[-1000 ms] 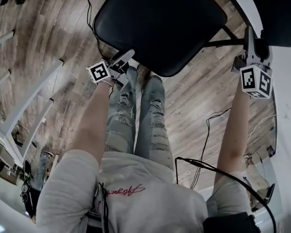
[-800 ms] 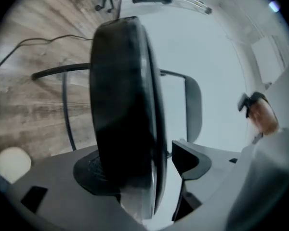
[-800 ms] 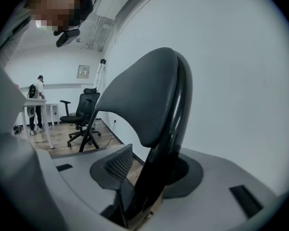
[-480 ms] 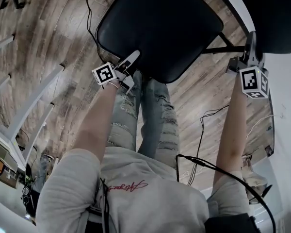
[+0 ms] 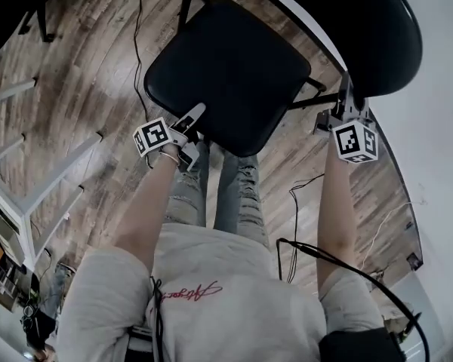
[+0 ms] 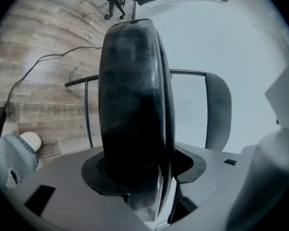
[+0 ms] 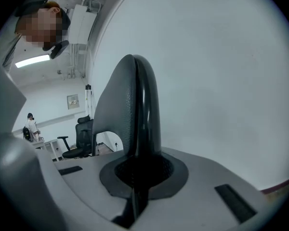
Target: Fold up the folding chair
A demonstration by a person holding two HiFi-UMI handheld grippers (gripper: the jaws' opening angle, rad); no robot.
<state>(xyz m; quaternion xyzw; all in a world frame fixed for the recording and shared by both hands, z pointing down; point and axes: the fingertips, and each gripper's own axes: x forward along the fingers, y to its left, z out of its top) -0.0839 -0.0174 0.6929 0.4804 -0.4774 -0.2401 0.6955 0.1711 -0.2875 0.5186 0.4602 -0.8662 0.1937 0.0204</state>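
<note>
Folding chair stands open on the wood-plank floor, with its padded, rounded-square black seat in front of the person. At the seat's near left edge, the left gripper, which carries a marker cube of black-and-white squares, is clamped on the thick seat rim, which holds its jaws partway apart. Right of the seat, the right gripper is pinched almost flat on the thin edge of the curved, smooth black backrest. Below the seat, the red cursive on the person's grey shirt is unreadable.
</note>
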